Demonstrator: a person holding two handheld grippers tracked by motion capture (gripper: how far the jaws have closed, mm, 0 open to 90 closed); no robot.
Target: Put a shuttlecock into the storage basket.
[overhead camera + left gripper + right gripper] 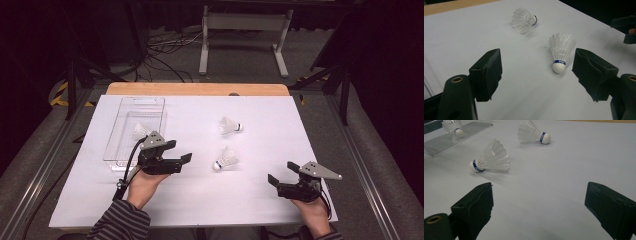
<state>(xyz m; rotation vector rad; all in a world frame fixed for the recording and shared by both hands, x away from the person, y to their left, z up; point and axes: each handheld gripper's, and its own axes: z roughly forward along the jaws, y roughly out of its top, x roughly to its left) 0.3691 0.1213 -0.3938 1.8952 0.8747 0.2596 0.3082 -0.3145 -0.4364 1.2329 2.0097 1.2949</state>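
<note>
The left gripper [181, 151] has its jaws spread wide, with nothing between them. In the left gripper view the near birdie [560, 52] lies just past the jaw tips, closer to the jaw on that view's right, and it touches neither jaw. Its round cork end points toward the camera and its feathers point away. The writing on its blue band is too small to read. The right gripper [283, 172] also has its jaws wide apart and holds nothing; only bare white sheet [554, 177] lies between them. In the high view that same near birdie [226, 159] rests on the sheet between the two grippers, nearer to the left one. The far birdie [229, 125] lies on its side farther up the sheet, well apart from both grippers. A third birdie [140, 131] sits inside the clear tray [114, 136], and the left gripper's grey plate covers part of it. The tray's walls are see-through and hard to make out. A striped sleeve [120, 224] is cut off at the bottom edge.
</note>
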